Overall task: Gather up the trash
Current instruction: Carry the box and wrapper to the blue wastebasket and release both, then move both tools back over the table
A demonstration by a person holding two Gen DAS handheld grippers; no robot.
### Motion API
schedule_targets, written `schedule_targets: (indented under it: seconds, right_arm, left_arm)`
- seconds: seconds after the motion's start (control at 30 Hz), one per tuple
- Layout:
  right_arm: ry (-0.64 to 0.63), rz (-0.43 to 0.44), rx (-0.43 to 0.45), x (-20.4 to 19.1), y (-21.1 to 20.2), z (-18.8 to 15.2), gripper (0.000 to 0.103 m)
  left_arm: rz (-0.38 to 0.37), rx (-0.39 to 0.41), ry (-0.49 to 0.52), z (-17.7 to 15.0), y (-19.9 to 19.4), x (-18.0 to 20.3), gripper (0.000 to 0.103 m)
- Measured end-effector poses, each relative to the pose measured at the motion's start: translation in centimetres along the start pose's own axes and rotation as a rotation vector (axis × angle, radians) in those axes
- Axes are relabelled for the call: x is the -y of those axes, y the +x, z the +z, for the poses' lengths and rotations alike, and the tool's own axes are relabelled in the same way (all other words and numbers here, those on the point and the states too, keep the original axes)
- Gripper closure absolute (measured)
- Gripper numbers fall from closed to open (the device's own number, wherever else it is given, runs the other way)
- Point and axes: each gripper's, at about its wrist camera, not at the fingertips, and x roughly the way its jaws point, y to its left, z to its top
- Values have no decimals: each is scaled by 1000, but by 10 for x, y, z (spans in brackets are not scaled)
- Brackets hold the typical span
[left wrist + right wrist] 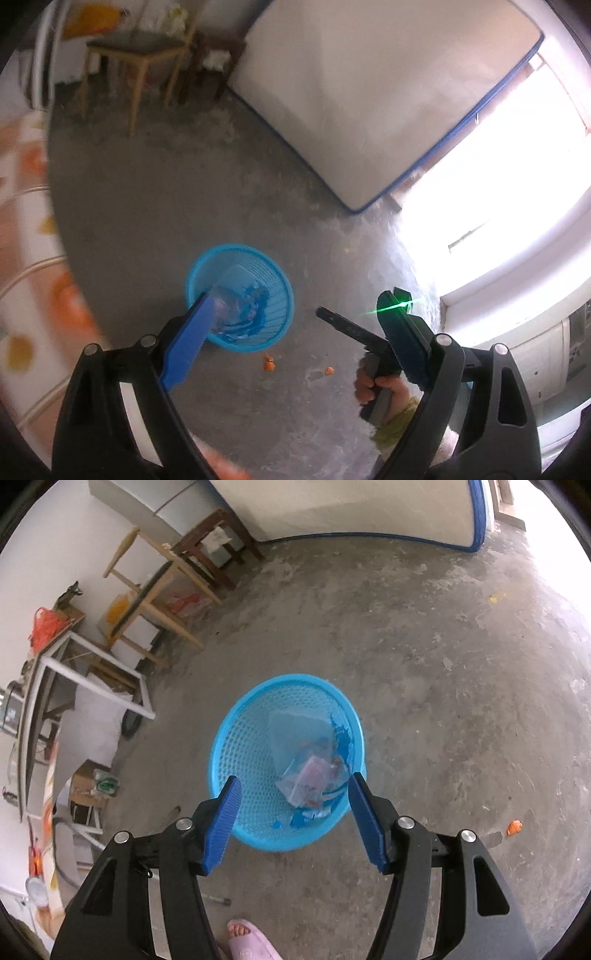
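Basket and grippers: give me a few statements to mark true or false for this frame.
1. The blue basket stands on the concrete floor. True.
2. The basket is empty. False: a clear wrapper and other scraps lie inside it.
3. The right gripper is clamped on a piece of trash. False: its jaws are wide apart with nothing between them, above the basket.
4. An orange scrap lies on the floor outside the basket. True.
5. The left gripper is shut. False: its fingers are spread apart.
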Motion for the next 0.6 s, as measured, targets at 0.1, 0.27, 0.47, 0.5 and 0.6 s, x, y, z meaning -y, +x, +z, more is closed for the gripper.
schedule_targets:
  seconds: [0.1,0.27,0.47,0.5,0.6]
  right_arm:
    - [-18,33,-7,-8,-23,-18,44]
    - [-105,91,-35,-42,-55,-45,33]
    - [-305,180,-63,-116,-87,-79,25]
    - [-339,203,-74,-132,-91,-84,25]
    - [-450,271,-94,-183,-103,-99,25]
  left_arm:
    - [4,62,8,-28,-49,-9,18]
    - [92,137,-1,-88,-122,-37,18]
    - [286,203,-60,-164,-199,-66,18]
    - [316,220,-72,-176,-210,-70,18]
    - [373,255,-101,-199,-233,-79,17]
